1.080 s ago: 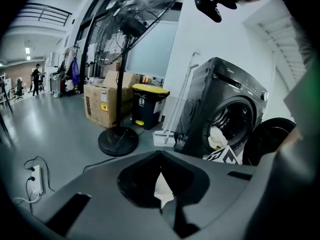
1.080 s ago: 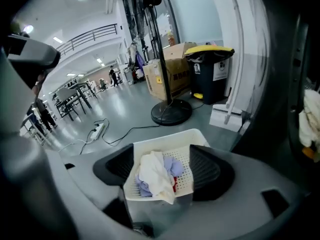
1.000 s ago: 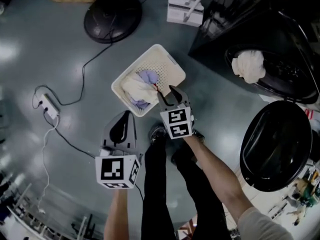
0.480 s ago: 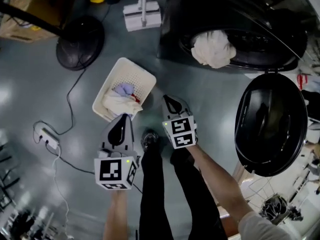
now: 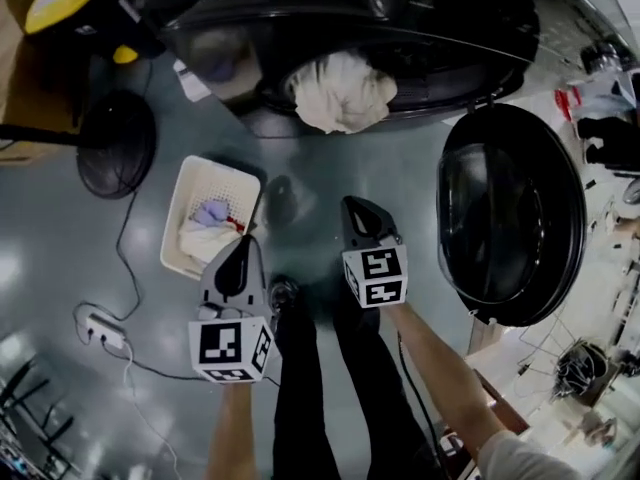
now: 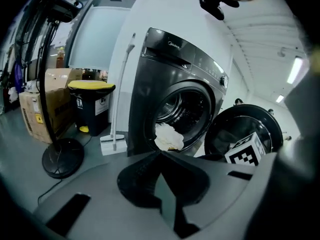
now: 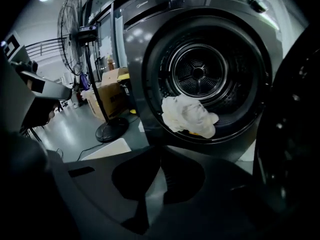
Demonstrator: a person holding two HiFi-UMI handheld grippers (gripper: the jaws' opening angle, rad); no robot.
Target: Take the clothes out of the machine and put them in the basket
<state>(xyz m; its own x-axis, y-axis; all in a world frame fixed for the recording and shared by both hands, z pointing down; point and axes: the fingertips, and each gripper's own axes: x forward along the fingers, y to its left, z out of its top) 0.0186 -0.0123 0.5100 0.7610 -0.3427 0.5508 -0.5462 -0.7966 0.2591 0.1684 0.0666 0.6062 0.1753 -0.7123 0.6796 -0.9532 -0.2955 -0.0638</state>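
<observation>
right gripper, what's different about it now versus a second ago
The right gripper has left the white plastic basket, its jaws gone from apart to shut with nothing in them, and now faces the dark grey washing machine. The left gripper, shut, swung that way too. The clothes in the basket and the white cloth at the drum's mouth lie as before.

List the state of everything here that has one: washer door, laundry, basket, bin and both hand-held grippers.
Washing machine door: swung open.
White cloth: bunched at the mouth of the drum, hanging over its lip.
Laundry basket: partly filled with clothes.
Yellow-lidded bin: lid shut.
Left hand-held gripper: shut, empty.
Right hand-held gripper: shut, empty.
</observation>
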